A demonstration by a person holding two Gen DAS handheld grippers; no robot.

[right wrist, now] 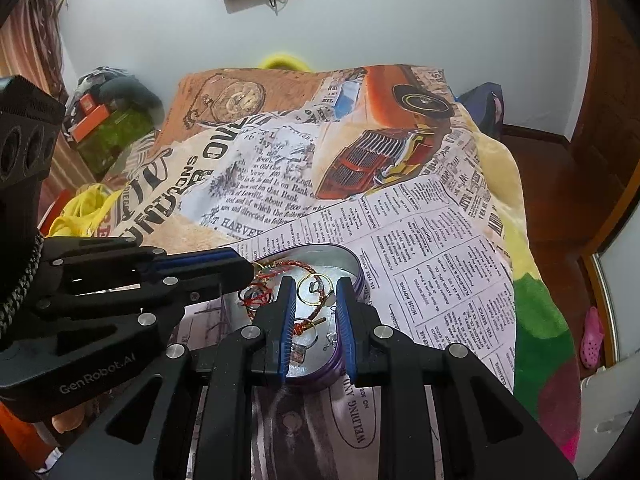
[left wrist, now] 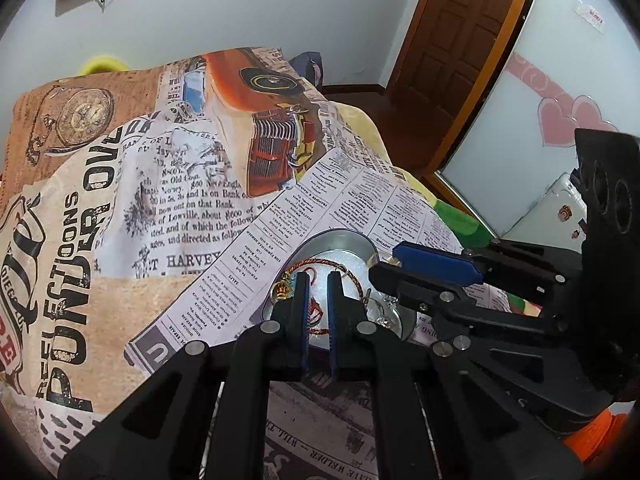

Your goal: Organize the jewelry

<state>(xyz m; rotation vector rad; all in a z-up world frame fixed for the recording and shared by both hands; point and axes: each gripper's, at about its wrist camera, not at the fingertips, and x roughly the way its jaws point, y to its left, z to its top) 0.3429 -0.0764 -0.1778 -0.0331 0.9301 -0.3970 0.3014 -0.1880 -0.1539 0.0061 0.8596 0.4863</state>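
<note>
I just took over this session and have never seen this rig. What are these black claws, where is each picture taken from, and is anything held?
They are two hand-held, two-finger grippers, each carrying a fisheye camera looking along its fingers. The left view shows the left gripper below and the right gripper entering from the right; the right view mirrors that. Both hover over a heart-shaped metal tin with a purple wall on a newspaper-print cloth. Inside lie a gold ring and red-and-gold braided cords. The left looks nearly shut and the right open; nothing seems held.
</note>
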